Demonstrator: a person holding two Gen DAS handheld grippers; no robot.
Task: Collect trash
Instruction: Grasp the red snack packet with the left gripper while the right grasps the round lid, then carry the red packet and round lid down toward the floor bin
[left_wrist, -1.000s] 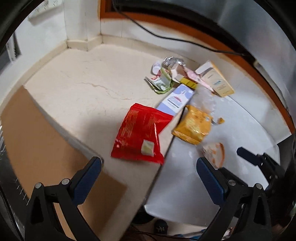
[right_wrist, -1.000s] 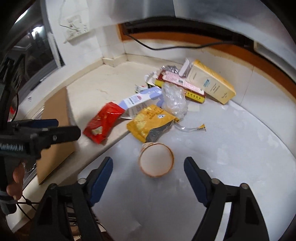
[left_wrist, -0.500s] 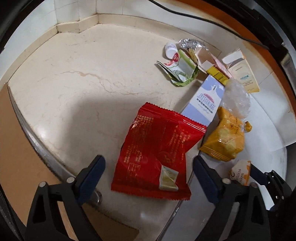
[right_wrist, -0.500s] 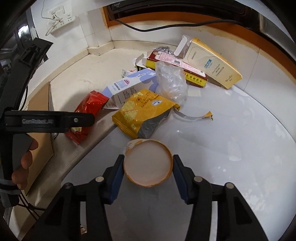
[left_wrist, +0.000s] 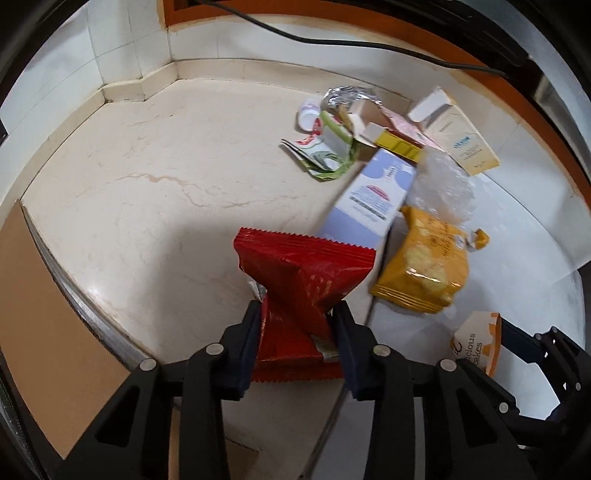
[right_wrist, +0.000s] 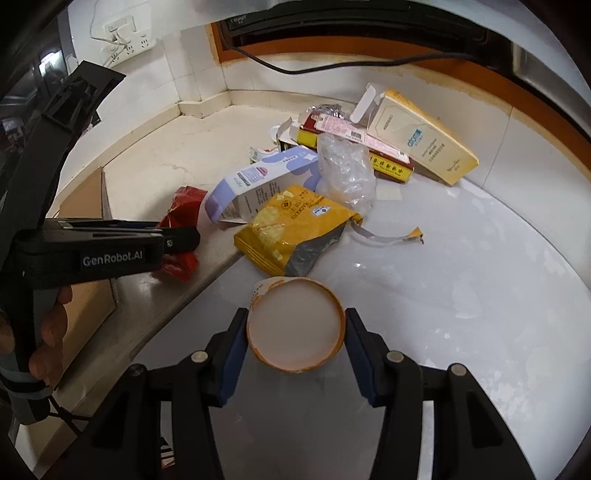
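We have both hands at work on the litter, and what matters now is that each piece sits squarely between its own claw's fingers rather than off to a side. The left claw (left_wrist: 297, 326) is closing on the red snack bag (left_wrist: 301, 284): the bag bunches at its waist between the two pads, its long axis running straight ahead of the claw, its far serrated edge fanned out over the cream surface (left_wrist: 147, 192). The right claw (right_wrist: 295, 334) stands about half open with the round paper cup (right_wrist: 297, 326) filling the gap, both pads against its wall and its open mouth facing the camera. Ahead of both claws lie the yellow cracker bag (right_wrist: 291, 229), the lavender carton (right_wrist: 258, 181), a crumpled clear wrap (right_wrist: 345, 173) and the flat boxes (right_wrist: 417, 144) beyond. We judge that the next move is a lift, and that the thin red film could slip if the pinch is shallow.
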